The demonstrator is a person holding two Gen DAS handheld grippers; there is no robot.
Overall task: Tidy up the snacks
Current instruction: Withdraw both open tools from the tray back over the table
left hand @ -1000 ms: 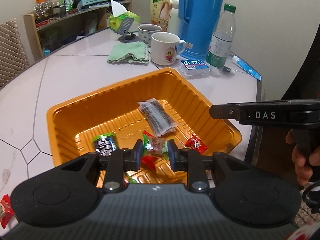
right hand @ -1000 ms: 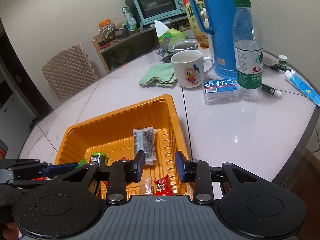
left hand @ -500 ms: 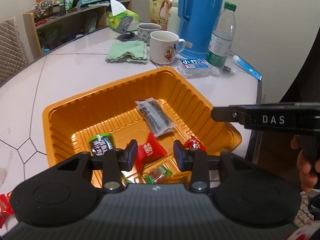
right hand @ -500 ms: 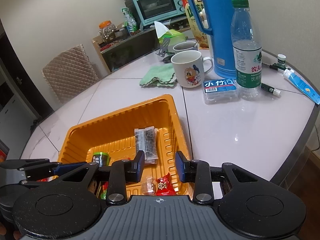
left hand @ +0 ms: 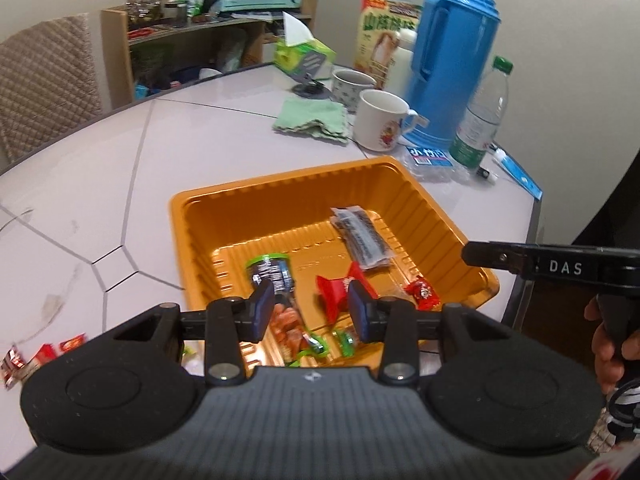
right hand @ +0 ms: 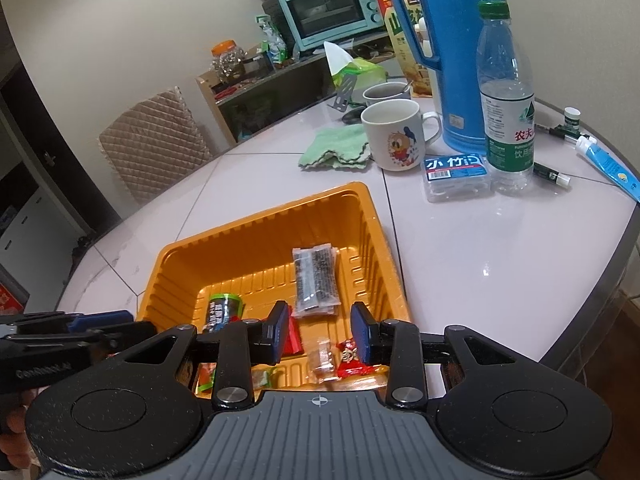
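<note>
A plain off-white wall (right hand: 120, 40) fills the upper left and top of the right wrist view, evenly lit. Against it, in the upper middle, stands a low wooden shelf unit (right hand: 256, 92) carrying a teal toaster oven (right hand: 332, 10) and a jar with an orange lid (right hand: 228, 56). Left of the shelf sits a chair with a quilted beige back (right hand: 154, 140). The pale tabletop (right hand: 500, 264), lined with thin dark seams and edged in grey, spreads across the middle. A strip of brown floor (right hand: 624, 332) shows at the right edge.
</note>
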